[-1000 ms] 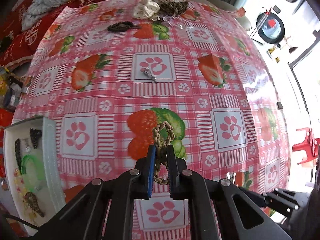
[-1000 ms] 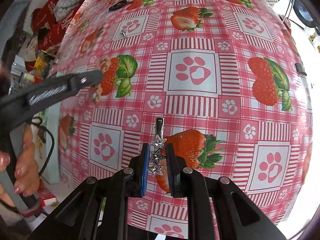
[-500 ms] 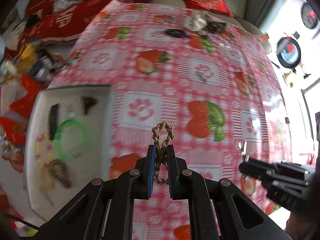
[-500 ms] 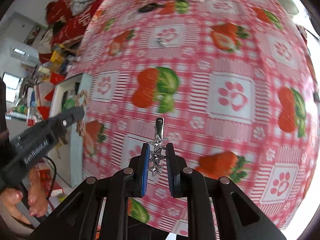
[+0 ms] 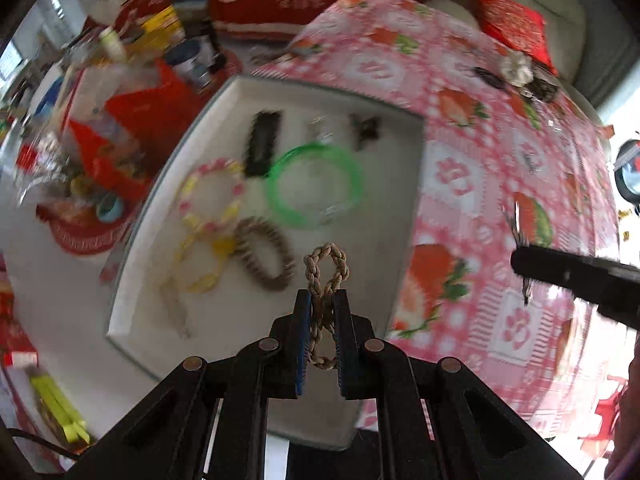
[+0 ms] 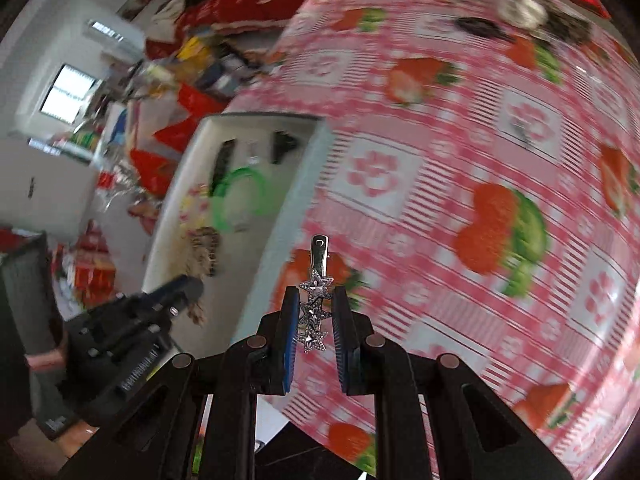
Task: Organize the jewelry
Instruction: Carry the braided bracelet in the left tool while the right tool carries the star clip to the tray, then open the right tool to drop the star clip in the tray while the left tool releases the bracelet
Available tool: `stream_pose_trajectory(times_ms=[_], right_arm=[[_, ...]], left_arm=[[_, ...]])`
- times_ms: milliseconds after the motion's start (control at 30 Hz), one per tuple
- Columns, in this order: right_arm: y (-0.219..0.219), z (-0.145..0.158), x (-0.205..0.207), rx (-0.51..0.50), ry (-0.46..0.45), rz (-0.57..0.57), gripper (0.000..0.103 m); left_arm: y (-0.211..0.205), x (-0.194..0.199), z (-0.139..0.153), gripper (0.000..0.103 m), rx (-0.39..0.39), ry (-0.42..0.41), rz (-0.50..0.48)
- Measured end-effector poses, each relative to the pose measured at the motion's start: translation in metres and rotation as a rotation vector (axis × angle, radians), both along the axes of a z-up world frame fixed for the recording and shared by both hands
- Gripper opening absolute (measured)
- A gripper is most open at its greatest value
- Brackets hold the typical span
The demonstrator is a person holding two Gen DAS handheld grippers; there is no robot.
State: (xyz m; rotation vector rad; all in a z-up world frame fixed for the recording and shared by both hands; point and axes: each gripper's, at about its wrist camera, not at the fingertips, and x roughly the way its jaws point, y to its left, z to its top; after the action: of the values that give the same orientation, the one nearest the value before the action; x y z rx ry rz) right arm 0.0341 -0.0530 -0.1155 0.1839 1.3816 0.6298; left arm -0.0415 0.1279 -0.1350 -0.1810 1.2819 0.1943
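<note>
My left gripper [image 5: 323, 304] is shut on a tan braided rope bracelet [image 5: 325, 276] and holds it above the near part of the white tray [image 5: 416, 184]. The tray holds a green bangle [image 5: 316, 184], a pink-yellow bead bracelet [image 5: 212, 196], a brown hair tie [image 5: 262, 254] and dark clips [image 5: 262, 142]. My right gripper [image 6: 316, 300] is shut on a silver star hair clip [image 6: 316, 304], held over the strawberry tablecloth [image 6: 460, 160] just right of the tray [image 6: 304, 168]. The left gripper also shows in the right wrist view [image 6: 188, 284].
More jewelry lies at the table's far end: a black hair tie [image 5: 488, 76], a white scrunchie [image 5: 518, 70] and a small silver piece [image 5: 530, 160]. Red bags and clutter [image 5: 120, 120] crowd the floor left of the tray. The right gripper's fingers [image 5: 560, 268] cross the left wrist view.
Both grippers have swung left, from over the tablecloth towards the tray. The left one with the rope bracelet is now above the tray; the right one with the star clip is beside it.
</note>
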Motion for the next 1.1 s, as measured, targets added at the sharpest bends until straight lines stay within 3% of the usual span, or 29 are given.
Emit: stream_pose_trajectory(times_ms=[433,800,1100], right_arm=[[0.104,-0.013,0.004,-0.023,0.027,0.217,0.017],[0.139,-0.046,0.009,-0.117,0.088,0.291,0.017],[0.154,-0.065,0.018,-0.157,0.131,0.289,0.018]], left_arm=[[0.043,-0.027,-0.035,0.017,-0.007,0.049,0.081],[0.044,-0.024,-0.051,0.017,0.004,0.073,0.059],[0.043,-0.022,-0.051,0.018,0.007,0.084,0.038]])
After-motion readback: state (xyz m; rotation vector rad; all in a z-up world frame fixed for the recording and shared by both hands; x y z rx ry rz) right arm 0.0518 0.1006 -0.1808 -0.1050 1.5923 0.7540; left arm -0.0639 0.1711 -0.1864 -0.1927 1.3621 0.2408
